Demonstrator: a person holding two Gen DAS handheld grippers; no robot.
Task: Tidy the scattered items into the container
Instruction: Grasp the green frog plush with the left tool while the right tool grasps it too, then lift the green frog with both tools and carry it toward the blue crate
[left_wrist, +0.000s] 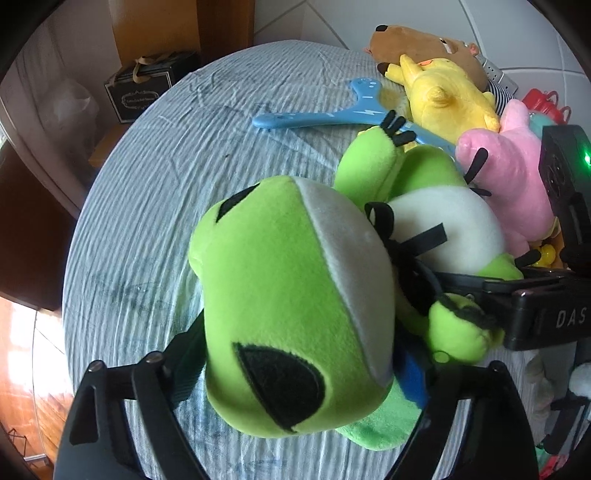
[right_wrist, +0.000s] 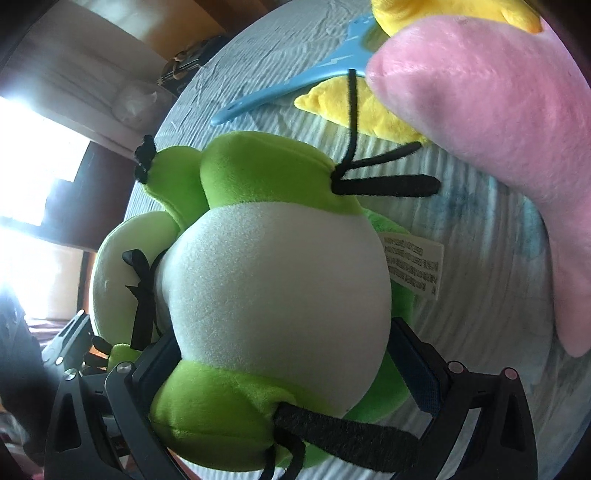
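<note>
A green frog plush (left_wrist: 280, 302) with a white belly (right_wrist: 273, 280) and a black ribbon lies on a striped blue bedsheet (left_wrist: 166, 184). My left gripper (left_wrist: 303, 350) is shut on its big head, one pad on each side. Around the belly stands my right gripper (right_wrist: 284, 345), jaws wide and pads close beside it, with no squeeze to be seen. In the left wrist view the right gripper's black housing (left_wrist: 550, 317) shows at the right edge. A pink plush (left_wrist: 509, 177) (right_wrist: 498, 129), a yellow plush (left_wrist: 447, 96) and a blue plastic toy (left_wrist: 314, 114) lie just beyond the frog.
A brown plush (left_wrist: 424, 44) lies behind the yellow one near the bed's far right edge. Red items (left_wrist: 543, 99) sit past the pink plush. A black box (left_wrist: 144, 88) stands on the floor beyond the bed's left edge. The sheet left of the frog is bare.
</note>
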